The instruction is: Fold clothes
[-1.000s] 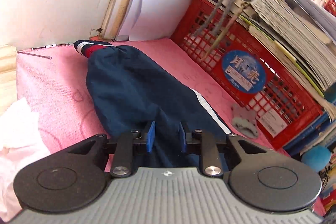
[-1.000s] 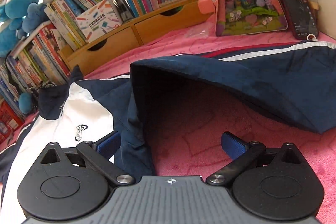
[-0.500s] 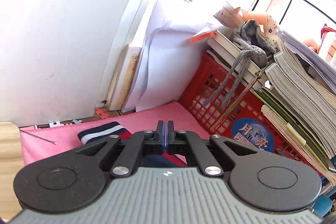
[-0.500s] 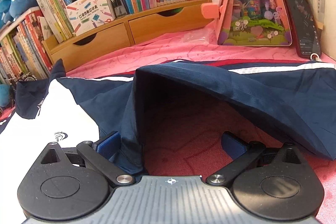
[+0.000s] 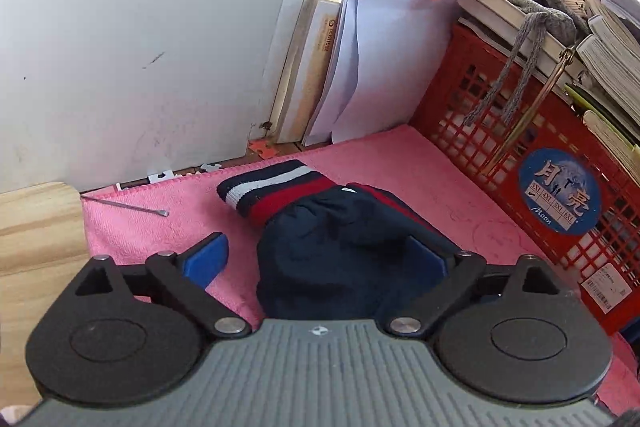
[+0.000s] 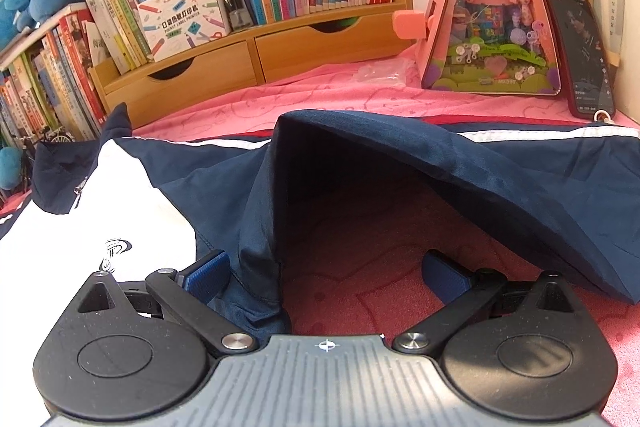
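A navy jacket with a white panel (image 6: 120,211) and white and red stripes lies on a pink towel (image 6: 360,95). Its sleeve (image 5: 344,247) lies bunched in the left wrist view, the striped cuff (image 5: 268,187) pointing at the wall. My left gripper (image 5: 316,261) stands open with the sleeve between its blue fingertips (image 5: 206,259), touching neither clearly. My right gripper (image 6: 326,275) is open too, low over the towel. A raised navy fold (image 6: 264,227) hangs just inside its left pad (image 6: 210,273), and the sleeve arches over the gap.
A red crate (image 5: 520,155) stacked with books stands right of the sleeve; a white wall (image 5: 140,27) and papers lie behind. A thin metal pin (image 5: 128,207) rests on the towel. A wooden book rack (image 6: 256,55), a pink toy house (image 6: 492,27) and a phone (image 6: 580,51) line the back.
The left gripper, shut half a second ago and raised toward the wall, has opened and dropped; the sleeve now lies bunched between its fingers. The right gripper stayed open, barely shifting.
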Tool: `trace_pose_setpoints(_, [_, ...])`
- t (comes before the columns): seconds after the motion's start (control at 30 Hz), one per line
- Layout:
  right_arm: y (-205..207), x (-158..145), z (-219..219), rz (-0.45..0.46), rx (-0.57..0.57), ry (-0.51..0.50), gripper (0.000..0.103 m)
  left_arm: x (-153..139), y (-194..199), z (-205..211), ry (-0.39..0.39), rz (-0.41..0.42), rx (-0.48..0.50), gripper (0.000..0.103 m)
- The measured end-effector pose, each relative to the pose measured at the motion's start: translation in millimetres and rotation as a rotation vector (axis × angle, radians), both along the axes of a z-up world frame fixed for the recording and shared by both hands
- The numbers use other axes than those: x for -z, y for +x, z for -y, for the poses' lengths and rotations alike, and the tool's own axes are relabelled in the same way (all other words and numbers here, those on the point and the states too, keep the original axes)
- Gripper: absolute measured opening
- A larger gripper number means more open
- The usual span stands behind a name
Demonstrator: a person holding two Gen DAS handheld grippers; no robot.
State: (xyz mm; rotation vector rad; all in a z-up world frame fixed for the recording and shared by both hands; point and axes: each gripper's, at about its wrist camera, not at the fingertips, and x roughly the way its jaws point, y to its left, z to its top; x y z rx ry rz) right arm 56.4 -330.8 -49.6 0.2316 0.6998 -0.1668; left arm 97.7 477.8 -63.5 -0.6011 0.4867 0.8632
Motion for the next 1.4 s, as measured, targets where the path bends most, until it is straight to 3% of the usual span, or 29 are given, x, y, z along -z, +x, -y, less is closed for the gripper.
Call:
trace_pose_setpoints(0.03, [0,0,0,-0.001,-0.001,-0.001,0.103,-1,1,0,-0.014,0.016,-0.013,0.024])
trace_pose_setpoints(0.1, [1,-1,0,-0.005,-0.002,0.000,0.103,-6,-1,2,-0.024,0.064,-0.033,0.014])
trace_pose_setpoints(0.3, [5,-4,0,-0.030,0.006,0.017,0.103,-86,21,0,0.280,0.098,-0.034,0.013])
trace_pose_setpoints(0.33, [5,-4,0,-0.026,-0.002,0.033,0.103,-95,30,0,0.347,0.066,-0.049,0.013])
trace_pose_setpoints(0.4, [5,-4,-3,-0.020,-0.018,0.048,0.103,-87,44,3,0.389,-0.032,-0.047,0.013])
trace_pose_setpoints(0.47, [6,-4,-9,-0.021,-0.030,0.033,0.103,-77,58,6,0.422,-0.132,-0.043,0.015])
trace_pose_setpoints(0.53, [6,-5,-10,-0.029,-0.040,0.029,0.103,-54,63,11,0.390,-0.229,-0.009,0.019])
trace_pose_setpoints(0.67, [-3,-17,-10,-0.047,-0.084,0.030,0.103,-30,46,18,0.258,-0.244,0.009,0.031])
trace_pose_setpoints(0.77, [-17,-39,-20,-0.027,-0.183,-0.024,0.103,-35,29,29,0.259,-0.231,0.032,0.046])
trace_pose_setpoints(0.83, [-20,-57,-35,0.017,-0.289,-0.077,0.103,-48,15,41,0.281,-0.211,0.052,0.068])
trace_pose_setpoints(0.9, [-17,-74,-54,0.072,-0.398,-0.140,0.103,-62,2,58,0.313,-0.186,0.086,0.069])
trace_pose_setpoints(1.03, [47,-70,-96,0.060,-0.491,-0.139,0.103,-87,-25,110,0.361,-0.087,0.243,0.069])
trace_pose_setpoints(1.13, [113,-47,-109,-0.089,-0.452,-0.021,0.103,-97,-35,155,0.393,-0.028,0.436,0.069])
trace_pose_setpoints(1.2, [132,-41,-116,-0.170,-0.398,0.014,0.103,-99,-37,192,0.405,-0.015,0.614,0.069])
trace_pose_setpoints(1.23, [132,-43,-118,-0.177,-0.423,0.030,0.101,-98,-35,208,0.405,-0.010,0.694,0.071])
trace_pose_setpoints(1.4, [120,-62,-131,-0.052,-0.537,-0.101,0.101,-80,-6,268,0.355,0.051,0.998,0.076])
